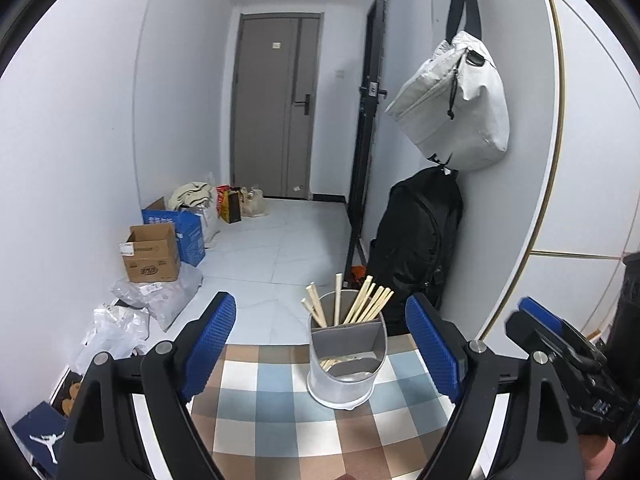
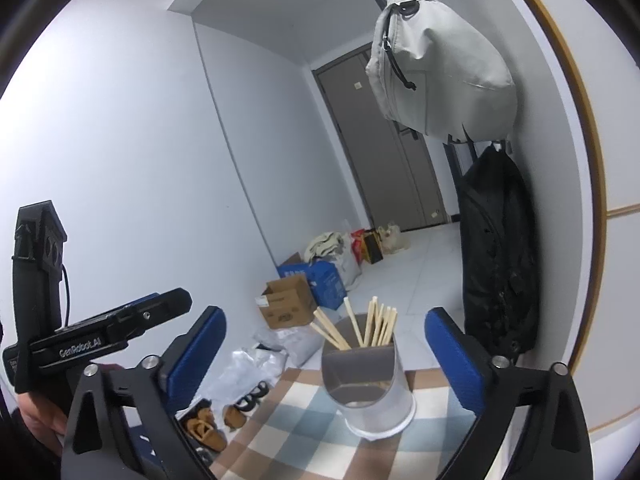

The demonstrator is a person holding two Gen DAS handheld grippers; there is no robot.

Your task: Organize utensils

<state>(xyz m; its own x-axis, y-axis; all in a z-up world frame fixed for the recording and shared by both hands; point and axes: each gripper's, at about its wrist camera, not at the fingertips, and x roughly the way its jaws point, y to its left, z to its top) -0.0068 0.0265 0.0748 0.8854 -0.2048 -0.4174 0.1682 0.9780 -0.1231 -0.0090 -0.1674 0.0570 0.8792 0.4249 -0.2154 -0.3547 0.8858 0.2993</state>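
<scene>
A grey utensil holder (image 1: 346, 364) with a divider stands on the checked tablecloth (image 1: 280, 408). Several wooden chopsticks (image 1: 362, 302) stand in its far compartment. The near compartment holds what looks like metal cutlery, mostly hidden. My left gripper (image 1: 320, 344) is open and empty, its blue fingers (image 1: 208, 344) either side of the holder and short of it. My right gripper (image 2: 324, 356) is open and empty, facing the same holder (image 2: 370, 384) and chopsticks (image 2: 368, 326). The right gripper also shows at the right edge of the left wrist view (image 1: 568, 356).
A grey bag (image 1: 456, 108) and a black backpack (image 1: 416, 240) hang on the wall right of the table. Cardboard boxes (image 1: 152, 254), plastic bags (image 1: 156, 296) and shoes (image 2: 208, 428) lie on the floor to the left. A closed door (image 1: 276, 108) is at the back.
</scene>
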